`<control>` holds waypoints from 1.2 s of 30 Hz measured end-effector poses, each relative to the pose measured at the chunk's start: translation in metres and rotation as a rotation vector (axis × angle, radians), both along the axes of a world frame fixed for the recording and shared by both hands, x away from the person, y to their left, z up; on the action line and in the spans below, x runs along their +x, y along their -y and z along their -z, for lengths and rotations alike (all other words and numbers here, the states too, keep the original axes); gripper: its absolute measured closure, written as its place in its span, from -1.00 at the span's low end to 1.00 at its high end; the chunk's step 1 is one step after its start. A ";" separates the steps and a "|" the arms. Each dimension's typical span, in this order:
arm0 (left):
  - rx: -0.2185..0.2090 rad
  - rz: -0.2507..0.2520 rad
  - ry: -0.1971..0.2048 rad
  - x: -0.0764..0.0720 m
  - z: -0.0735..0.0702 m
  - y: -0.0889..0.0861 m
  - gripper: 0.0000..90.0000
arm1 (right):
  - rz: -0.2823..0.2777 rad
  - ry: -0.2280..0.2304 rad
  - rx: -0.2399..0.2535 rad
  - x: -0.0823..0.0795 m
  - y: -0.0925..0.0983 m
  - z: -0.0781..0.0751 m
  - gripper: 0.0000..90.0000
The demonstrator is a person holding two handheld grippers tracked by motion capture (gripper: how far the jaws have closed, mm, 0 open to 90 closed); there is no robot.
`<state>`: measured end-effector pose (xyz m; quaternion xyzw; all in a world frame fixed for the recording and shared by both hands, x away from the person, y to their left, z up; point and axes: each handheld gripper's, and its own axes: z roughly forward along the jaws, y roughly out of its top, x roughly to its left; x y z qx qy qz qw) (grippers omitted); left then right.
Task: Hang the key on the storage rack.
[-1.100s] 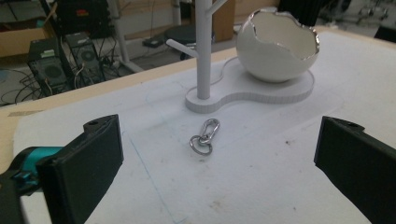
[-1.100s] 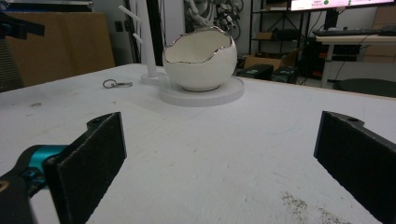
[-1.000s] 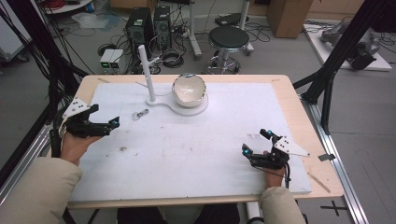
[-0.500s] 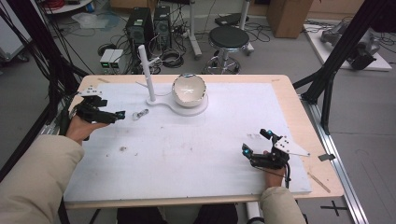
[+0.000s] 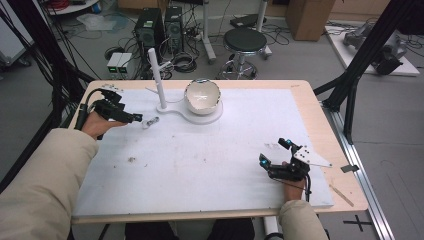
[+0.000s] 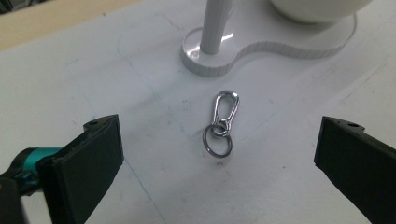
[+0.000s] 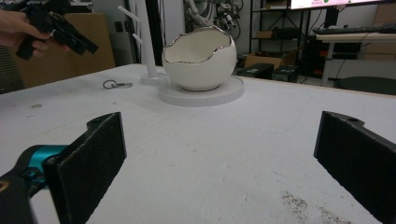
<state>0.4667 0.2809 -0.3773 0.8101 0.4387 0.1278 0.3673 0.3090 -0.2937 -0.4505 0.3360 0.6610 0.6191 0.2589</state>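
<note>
Where the white stand [image 5: 192, 114] sits at the far middle of the table [image 5: 320, 120], one white bowl [image 5: 202, 96] shaped like a cracked eggshell, silver along its jagged rim, rests on the stand's round base; what can be seen of its inside is bare white, and its bottom is hidden. One white post [image 5: 156, 77] with short side pegs rises from the stand's smaller end. One metal keyring [image 6: 221, 123], a small clasp joined to a round ring, lies flat on the white mat [image 5: 210, 165] just in front of the post's foot, touching neither. The left gripper [image 5: 135, 118] hovers just beside it, jaws spread wide with the keyring between and ahead of them, gripping nothing. The right gripper [image 5: 263, 161] rests near the table's right front, well apart, jaws likewise released and empty.
</note>
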 end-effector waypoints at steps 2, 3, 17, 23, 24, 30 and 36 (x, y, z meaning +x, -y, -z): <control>-0.007 -0.002 -0.024 0.005 0.003 0.003 -0.96 | 0.001 0.000 -0.001 0.000 0.000 0.000 -0.97; 0.000 0.001 -0.031 0.007 0.004 0.004 -0.96 | 0.005 0.001 -0.004 0.000 0.000 0.000 -0.97; 0.037 -0.006 -0.143 0.018 0.025 0.017 -0.96 | 0.003 0.004 -0.006 0.000 0.000 0.000 -0.97; 0.053 -0.025 -0.177 0.020 0.031 0.024 -0.96 | 0.002 0.003 -0.006 0.000 0.000 0.000 -0.97; 0.062 -0.026 -0.180 0.020 0.031 0.024 -0.96 | 0.003 0.004 -0.005 0.000 0.000 0.000 -0.97; 0.070 -0.055 -0.195 0.021 0.034 0.025 -0.92 | 0.002 0.003 -0.006 0.000 0.000 0.000 -0.97; 0.081 -0.076 -0.204 0.022 0.034 0.025 -0.74 | 0.001 0.003 -0.003 0.000 0.000 0.000 -0.97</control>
